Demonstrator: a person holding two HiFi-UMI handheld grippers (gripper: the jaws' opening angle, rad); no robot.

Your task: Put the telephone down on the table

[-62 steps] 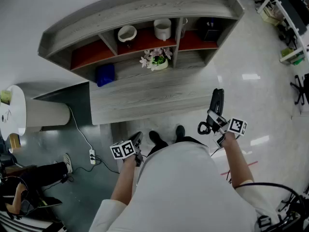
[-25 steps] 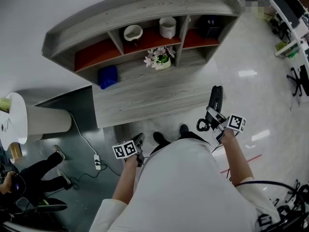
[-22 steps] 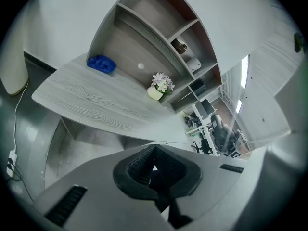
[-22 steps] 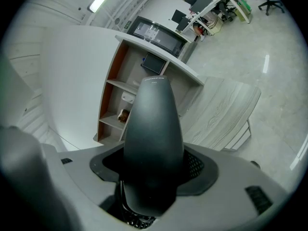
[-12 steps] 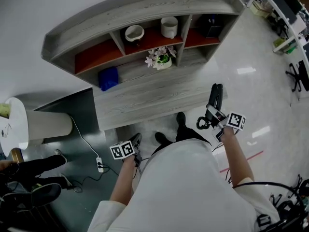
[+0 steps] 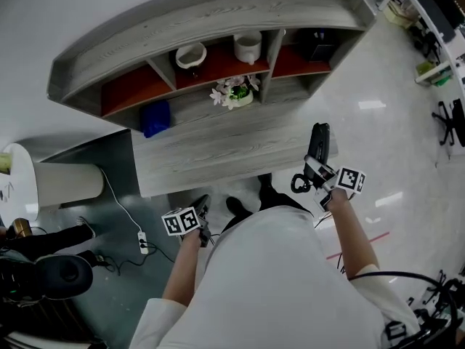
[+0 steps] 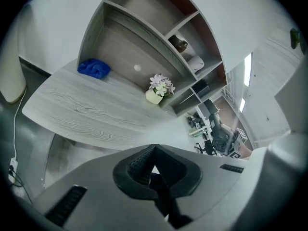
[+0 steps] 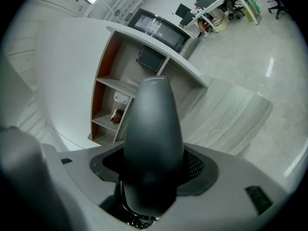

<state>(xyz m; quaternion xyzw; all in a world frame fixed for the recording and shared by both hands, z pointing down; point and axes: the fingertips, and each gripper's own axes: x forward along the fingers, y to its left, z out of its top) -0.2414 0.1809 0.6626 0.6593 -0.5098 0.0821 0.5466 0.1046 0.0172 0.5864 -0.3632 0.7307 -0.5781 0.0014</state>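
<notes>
The black telephone handset [image 6: 318, 145] points away from me, its far end over the right front corner of the grey wooden table [image 6: 218, 147]. My right gripper [image 6: 314, 167] is shut on the handset's near end. In the right gripper view the telephone [image 8: 153, 129] rises straight out of the right gripper [image 8: 154, 177] and hides the middle of the scene. My left gripper [image 6: 201, 208] hangs low by my left hip, short of the table's front edge. In its own view the left gripper [image 7: 154, 167] is shut on nothing.
A shelf unit [image 6: 211, 13] stands on the table's back, holding a white cup [image 6: 247, 46], a bowl [image 6: 190, 54] and a black box [image 6: 317, 46]. A flower pot [image 6: 234, 91] and a blue cloth [image 6: 155, 117] lie on the table. A power strip [image 6: 142, 242] lies on the floor at left.
I have stepped a little closer to the table, and the right gripper with the telephone has moved slightly forward toward its right corner. The left gripper stays low and shut.
</notes>
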